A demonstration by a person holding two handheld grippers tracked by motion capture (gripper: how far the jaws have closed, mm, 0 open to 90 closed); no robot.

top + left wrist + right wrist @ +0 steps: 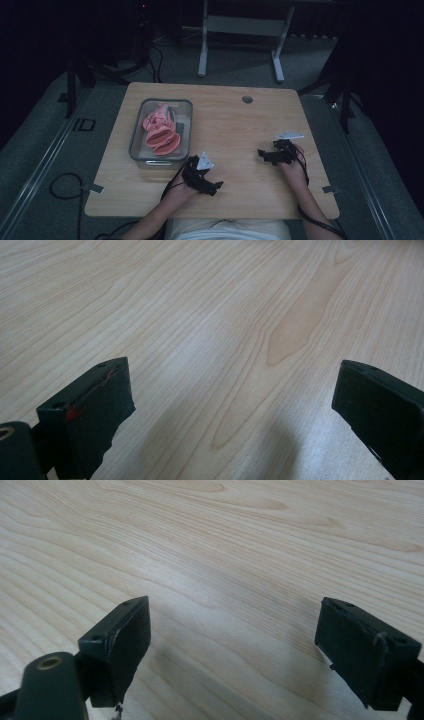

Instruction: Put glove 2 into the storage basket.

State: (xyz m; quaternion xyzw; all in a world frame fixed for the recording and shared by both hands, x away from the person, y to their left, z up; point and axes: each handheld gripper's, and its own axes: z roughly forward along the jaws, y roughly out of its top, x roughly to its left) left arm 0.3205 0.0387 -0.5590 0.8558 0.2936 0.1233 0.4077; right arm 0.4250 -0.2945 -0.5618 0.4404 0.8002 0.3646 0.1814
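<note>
One clear bin [137, 131] sits on the left part of the wooden table [235, 120] in the high view, and inside it lies a heap of pink slippers [161, 131], their openings facing the person. The left gripper [216, 187] rests near the bin's front right corner; the right gripper [262, 153] lies well apart from it, toward the right edge.

In the left gripper view, the jaws stand wide apart over bare wood grain, holding nothing.

In the right gripper view, the jaws are likewise spread over bare tabletop.
</note>
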